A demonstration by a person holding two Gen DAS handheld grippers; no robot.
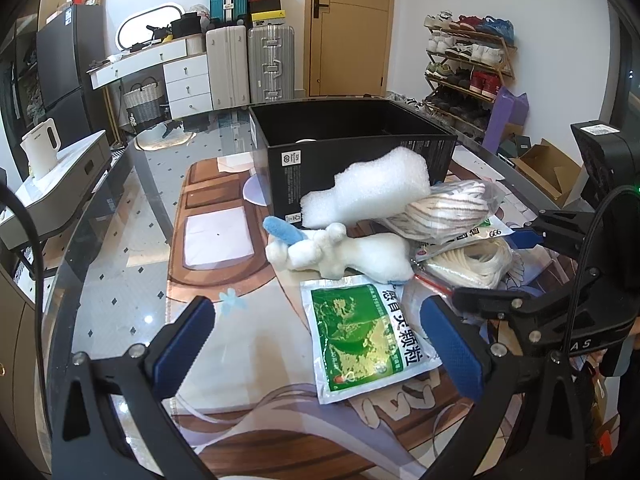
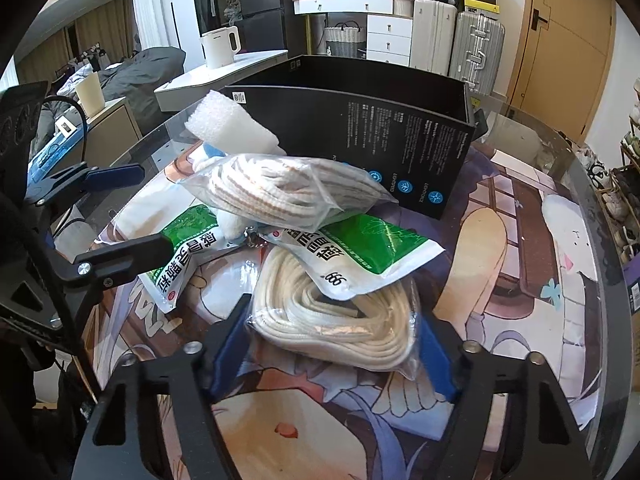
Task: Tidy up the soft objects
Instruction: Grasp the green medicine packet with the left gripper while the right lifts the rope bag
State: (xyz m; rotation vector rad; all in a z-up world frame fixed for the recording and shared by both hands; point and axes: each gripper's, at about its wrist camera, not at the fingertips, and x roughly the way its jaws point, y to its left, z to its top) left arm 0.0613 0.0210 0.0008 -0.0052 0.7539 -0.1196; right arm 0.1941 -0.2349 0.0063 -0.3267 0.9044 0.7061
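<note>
Before the open black box (image 2: 360, 136), foam block (image 2: 230, 126), striped rope bag (image 2: 288, 192) and green packets (image 2: 360, 252) overlap a half-hidden plush toy (image 1: 340, 250), the right gripper (image 2: 332, 344) straddling the white rope bag (image 2: 336, 320), contact unclear, the left gripper (image 1: 320, 340) gaping, empty.

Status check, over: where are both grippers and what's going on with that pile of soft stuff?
Left gripper open, empty, over green packet. Right gripper straddling bagged white rope, fingers not clamped. Second green packet lies on the rope. Black box behind pile.

White kettle (image 1: 42, 142), silver suitcase (image 1: 271, 62), shoe rack (image 1: 468, 68), wooden door (image 1: 348, 26)
</note>
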